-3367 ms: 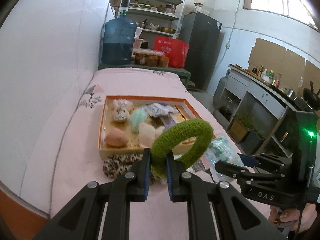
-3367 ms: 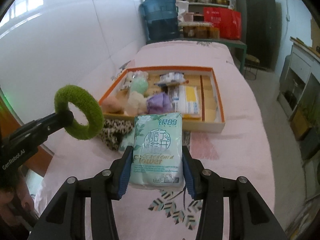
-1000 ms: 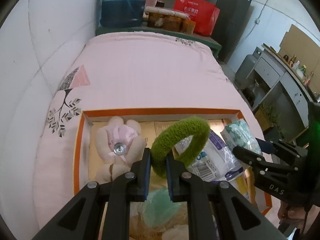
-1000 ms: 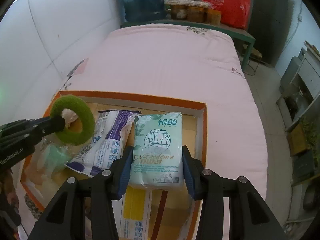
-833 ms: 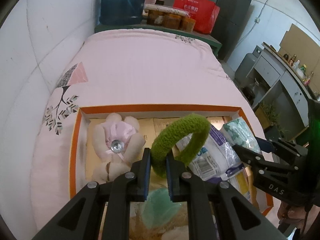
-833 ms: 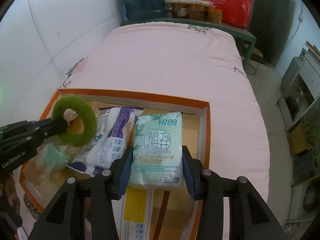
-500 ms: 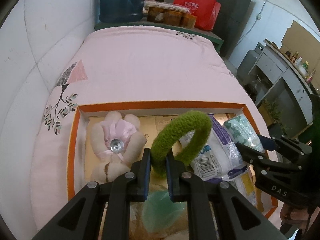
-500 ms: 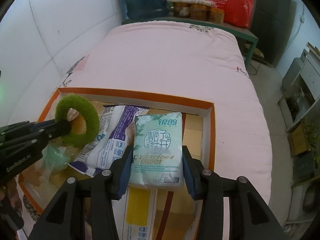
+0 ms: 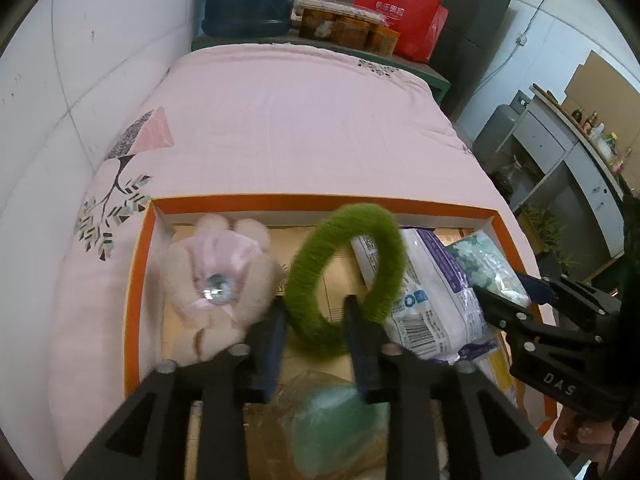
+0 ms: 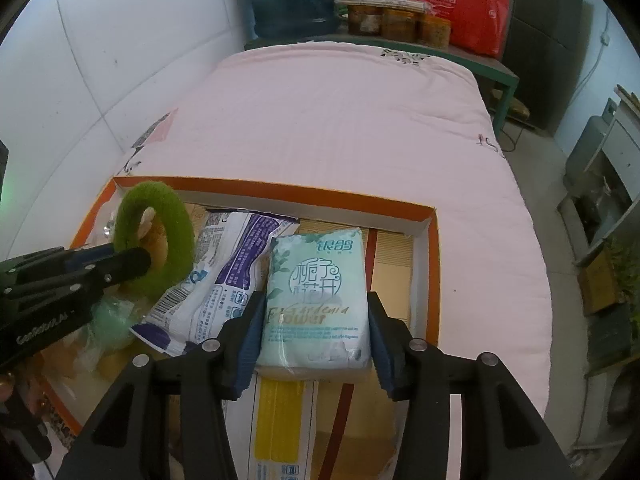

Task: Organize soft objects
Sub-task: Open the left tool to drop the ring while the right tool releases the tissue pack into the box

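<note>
Left hand-held gripper (image 9: pixel 314 326) parted astride green ring (image 9: pixel 346 276) over tray (image 9: pixel 134 280)

"Gardenia Flower" on the green tissue pack (image 10: pixel 316 300); "DAS" on the right gripper (image 9: pixel 502 300) body.

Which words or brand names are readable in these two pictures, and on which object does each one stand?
"Gardenia Flower": pale green tissue pack, with Chinese characters above.
"DAS": black right gripper.
"GenRobot.AI": black left gripper, slightly blurred.
White and purple plastic packet: print too small.
Red gift box: characters too small.
</note>
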The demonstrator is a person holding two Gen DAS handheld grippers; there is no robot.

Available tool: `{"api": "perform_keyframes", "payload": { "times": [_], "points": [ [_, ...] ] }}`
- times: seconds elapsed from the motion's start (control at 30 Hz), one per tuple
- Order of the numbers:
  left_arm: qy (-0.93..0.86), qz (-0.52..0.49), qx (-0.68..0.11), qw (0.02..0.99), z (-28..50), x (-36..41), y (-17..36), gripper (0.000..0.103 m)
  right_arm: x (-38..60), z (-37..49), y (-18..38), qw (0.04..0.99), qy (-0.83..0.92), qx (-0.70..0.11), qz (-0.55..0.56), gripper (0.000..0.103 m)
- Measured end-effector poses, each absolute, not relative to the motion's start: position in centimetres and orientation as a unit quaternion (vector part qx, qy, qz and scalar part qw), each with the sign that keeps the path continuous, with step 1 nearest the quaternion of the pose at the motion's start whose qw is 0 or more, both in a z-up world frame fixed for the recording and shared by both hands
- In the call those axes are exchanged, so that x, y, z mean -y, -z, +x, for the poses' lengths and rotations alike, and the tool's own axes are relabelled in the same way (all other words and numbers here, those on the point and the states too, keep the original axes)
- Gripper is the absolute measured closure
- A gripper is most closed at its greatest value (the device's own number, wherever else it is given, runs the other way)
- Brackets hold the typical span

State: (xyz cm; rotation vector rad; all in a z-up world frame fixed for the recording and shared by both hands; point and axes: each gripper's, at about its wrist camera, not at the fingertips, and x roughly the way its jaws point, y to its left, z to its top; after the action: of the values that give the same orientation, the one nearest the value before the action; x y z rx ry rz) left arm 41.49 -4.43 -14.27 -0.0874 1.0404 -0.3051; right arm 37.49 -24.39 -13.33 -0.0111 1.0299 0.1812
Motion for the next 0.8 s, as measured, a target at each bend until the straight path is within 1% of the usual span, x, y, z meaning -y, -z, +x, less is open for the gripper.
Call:
{"api": "perform_keyframes", "payload": {
  "times": [0.03,0.1,0.27,0.43,0.53,0.8],
  "points": [
    [0.146,-0.041,-0.495,0.856,41.5,4.4,14.3,0.060,24.4,37.5,13.4,0.867,-0.087,-0.492,-0.005,0.052],
    [0.149,-0.041,-0.493,0.856,41.4,4.5,14.2,0.054,24.5,37.6,13.5,0.866,-0.087,-0.493,-0.002,0.051],
    [0.154,-0.048,-0.495,0.854,41.4,4.4,14.3,0.053,24.5,37.6,13.6,0.866,-0.085,-0.493,0.002,0.048],
    [0.155,-0.052,-0.491,0.855,41.2,4.3,14.1,0.043,24.7,37.4,13.5,0.867,-0.082,-0.491,0.003,0.042],
    [0.158,-0.052,-0.488,0.857,40.9,4.5,13.7,0.041,24.7,37.1,13.3,0.868,-0.082,-0.489,0.000,0.042],
    [0.161,-0.046,-0.469,0.867,39.8,4.3,12.6,0.041,25.1,36.0,12.2,0.877,-0.076,-0.475,-0.002,0.042]
  ]
}}
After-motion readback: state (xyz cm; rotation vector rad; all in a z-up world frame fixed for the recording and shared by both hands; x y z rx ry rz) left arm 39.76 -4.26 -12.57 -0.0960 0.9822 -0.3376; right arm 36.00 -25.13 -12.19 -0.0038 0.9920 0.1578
